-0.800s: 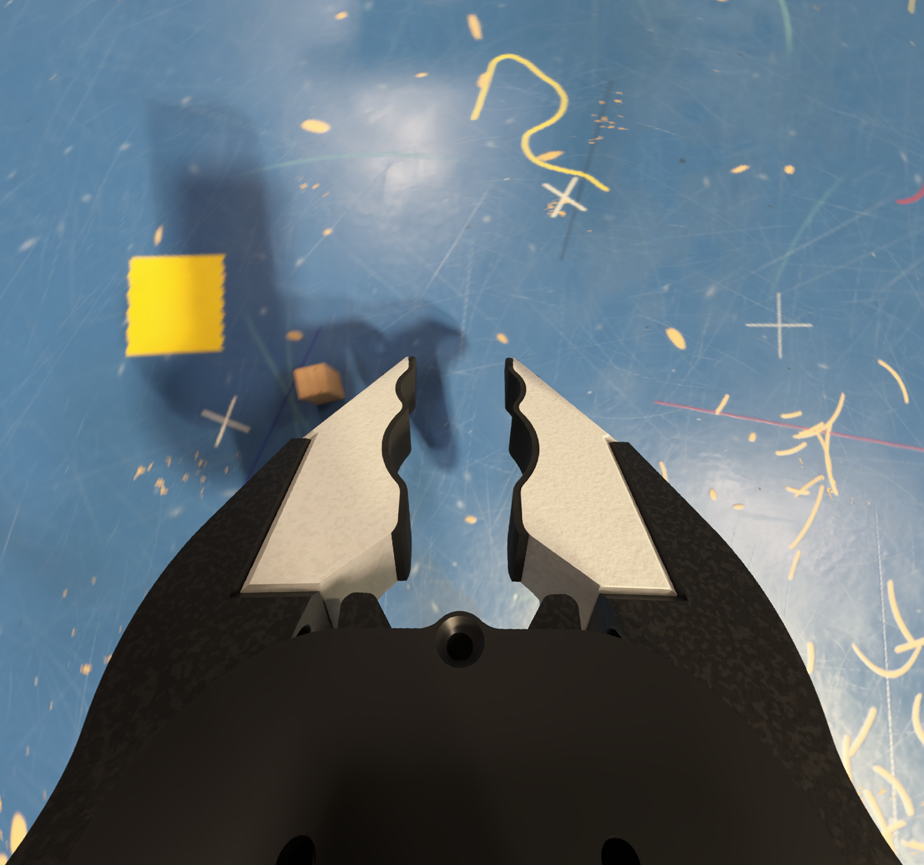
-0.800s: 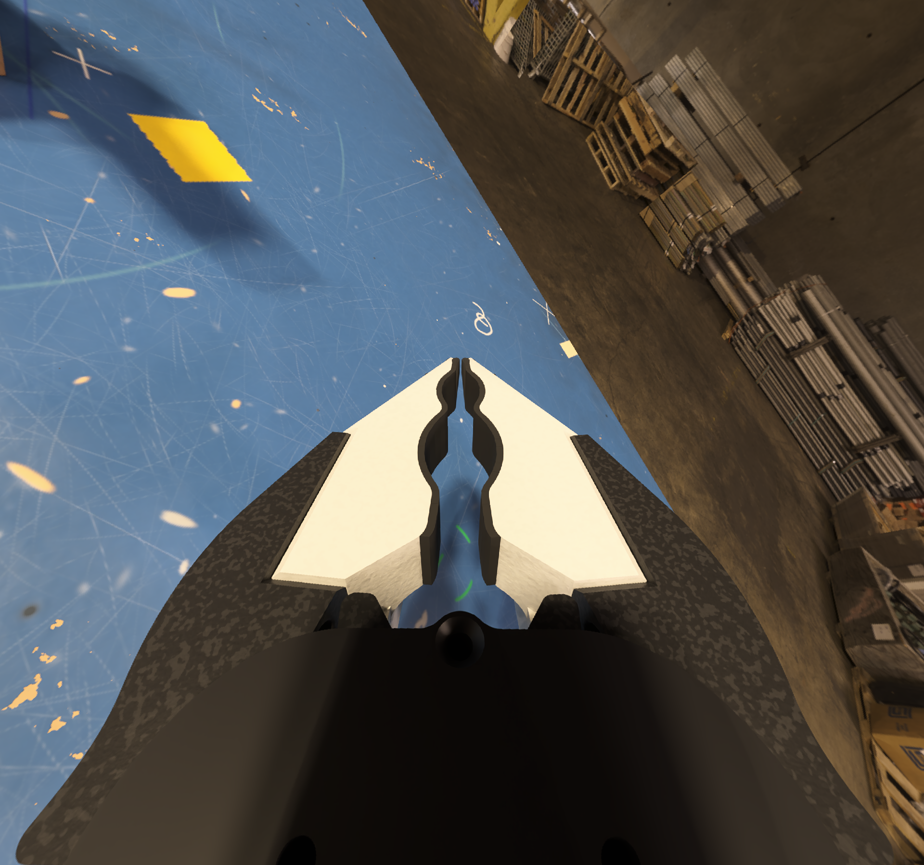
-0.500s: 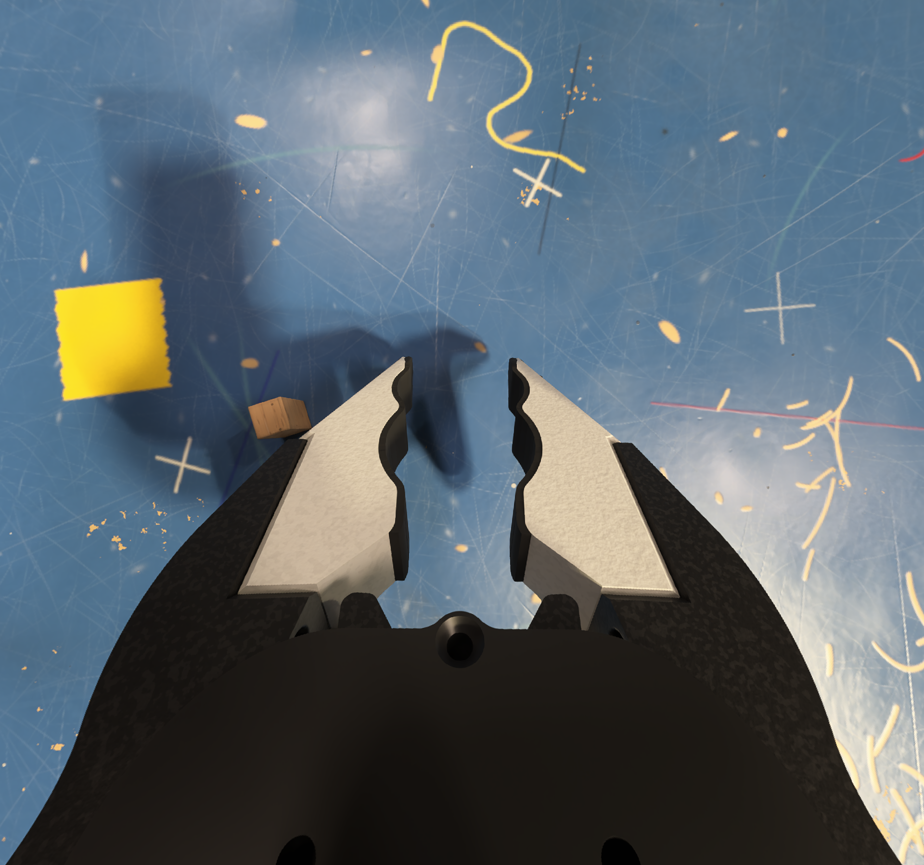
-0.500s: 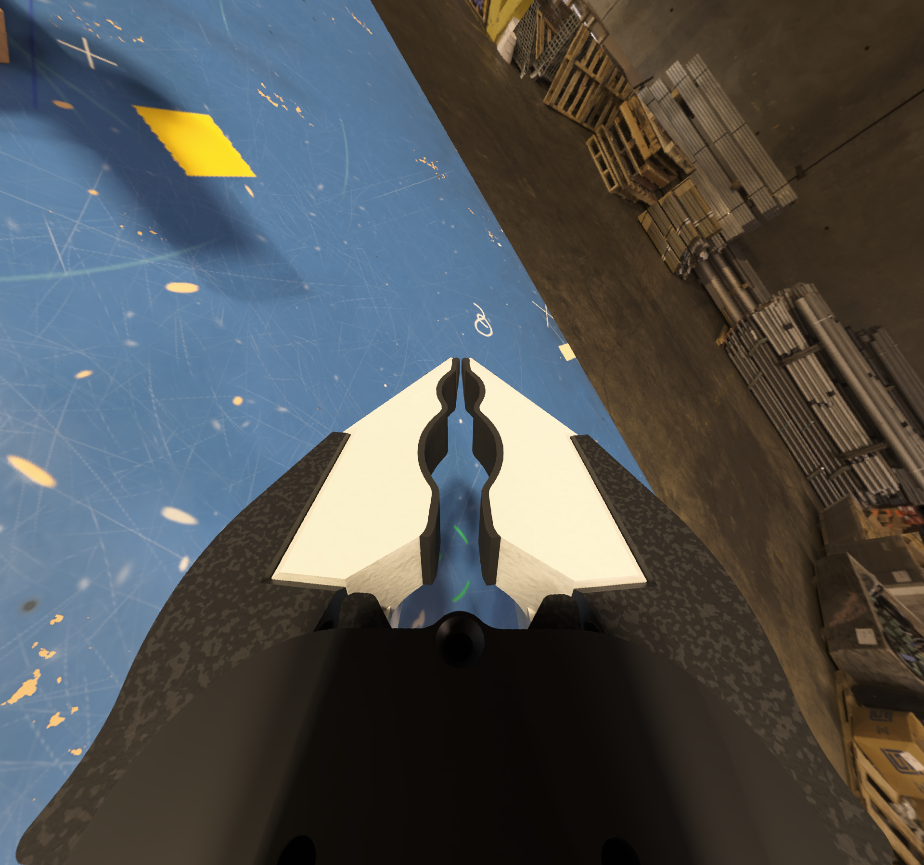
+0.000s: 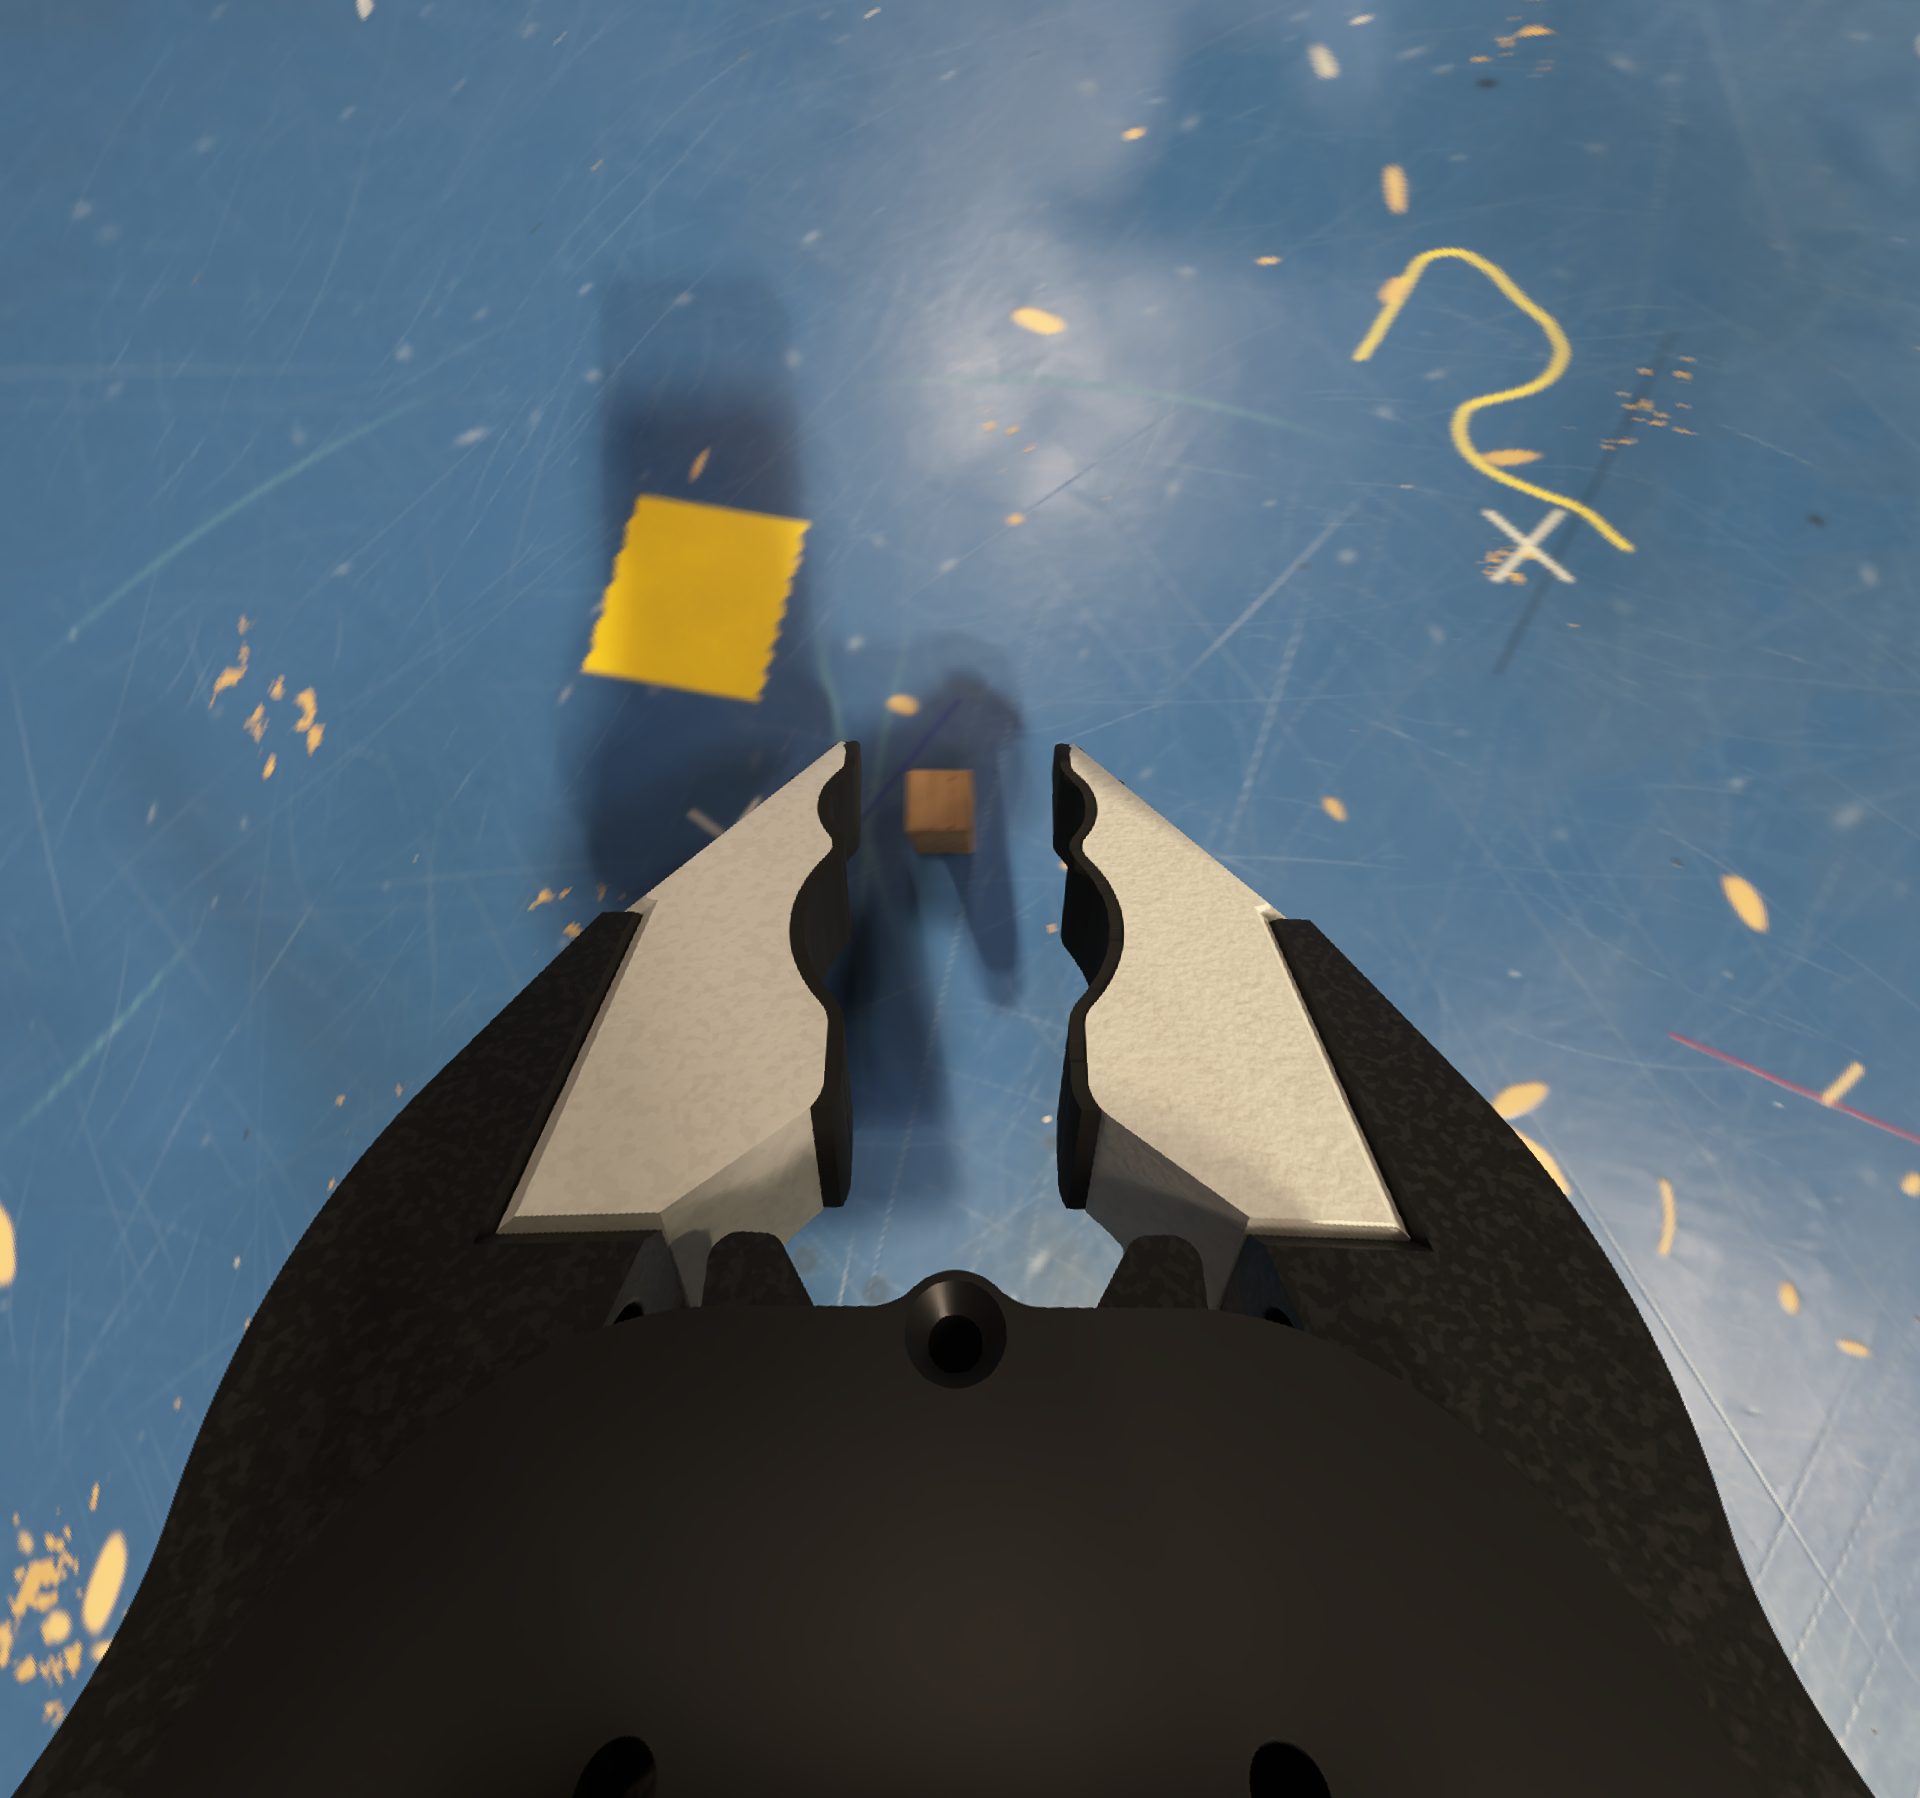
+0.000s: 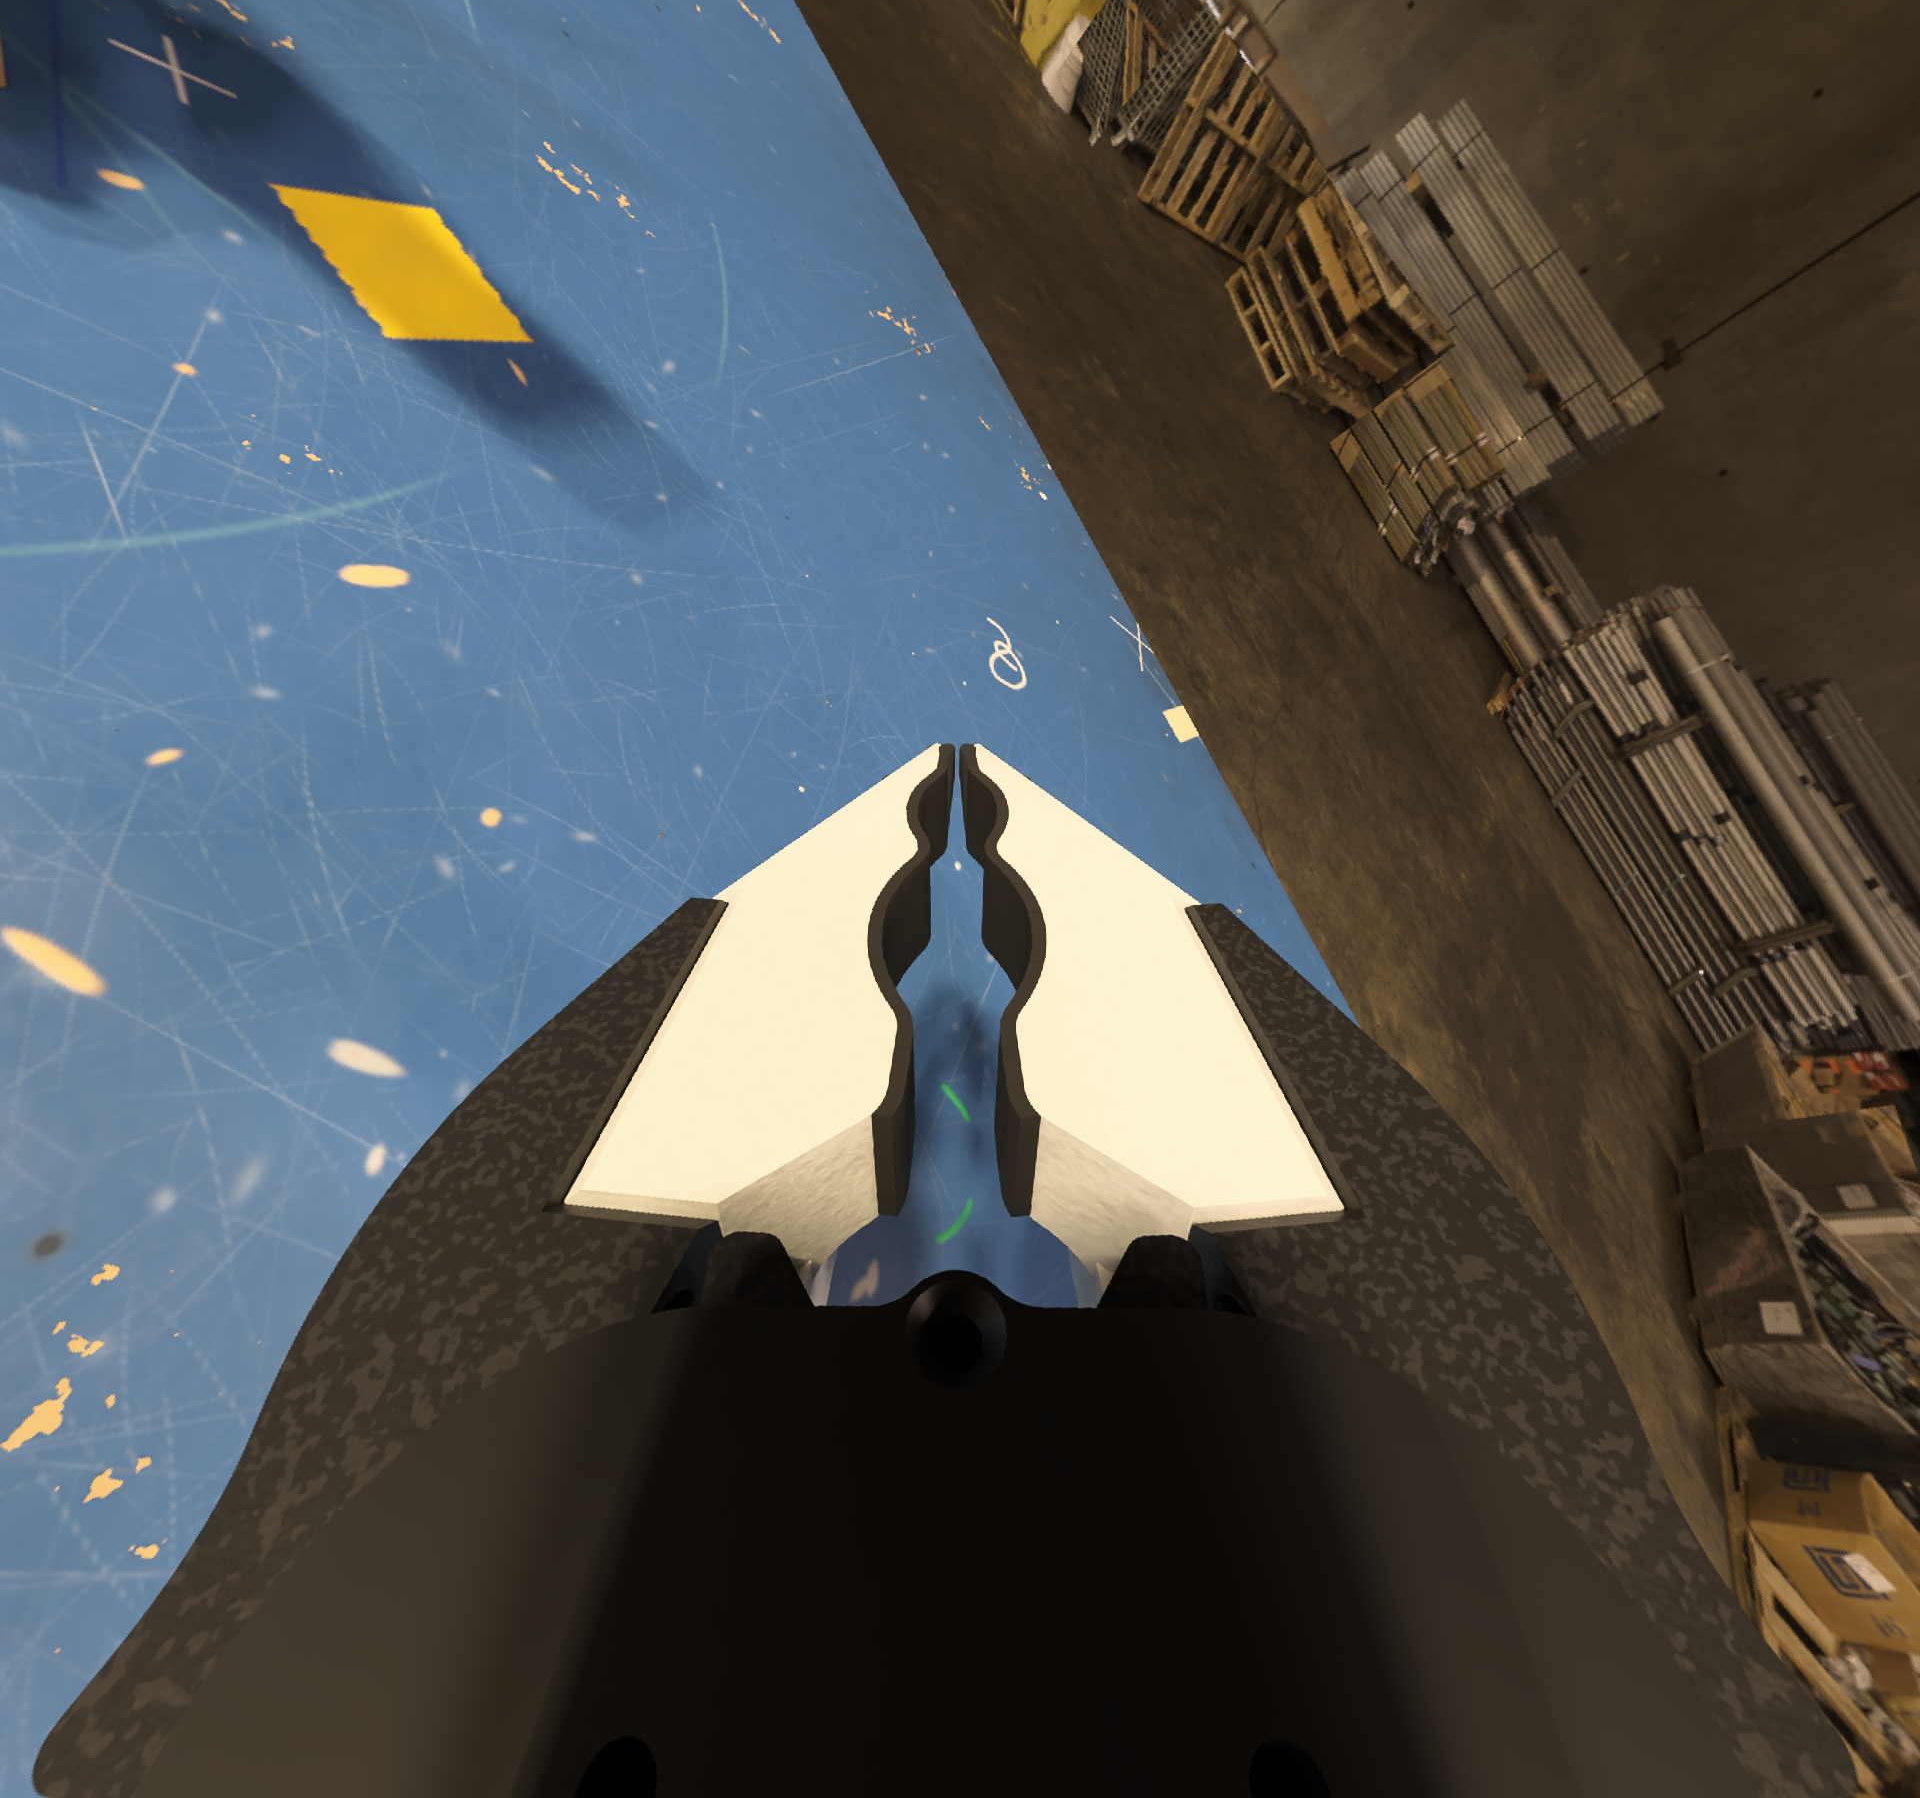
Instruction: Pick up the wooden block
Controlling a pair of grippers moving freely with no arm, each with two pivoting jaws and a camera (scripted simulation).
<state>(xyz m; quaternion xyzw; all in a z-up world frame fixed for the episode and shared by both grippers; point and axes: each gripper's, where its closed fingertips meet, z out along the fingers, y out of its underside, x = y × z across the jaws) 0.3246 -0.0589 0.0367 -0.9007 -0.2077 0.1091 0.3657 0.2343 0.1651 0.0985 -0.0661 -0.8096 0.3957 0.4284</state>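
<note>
The wooden block [image 5: 939,811] lies on the blue surface [image 5: 1351,813] straight ahead of the left gripper [image 5: 956,761], framed between its spread fingers but untouched, while the right gripper [image 6: 956,761], fingers pressed nearly together on nothing, points elsewhere.

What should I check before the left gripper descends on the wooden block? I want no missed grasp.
1. Left gripper open: ok.
2. Wooden block lined up within the finger gap: ok, slightly left of centre.
3. Fingers not touching block: ok.
4. Yellow patch clear of the path: ok, it lies off to the left.
5. Right gripper out of the way, shut and empty: ok.
6. Height above the blue table: cannot tell.
</note>
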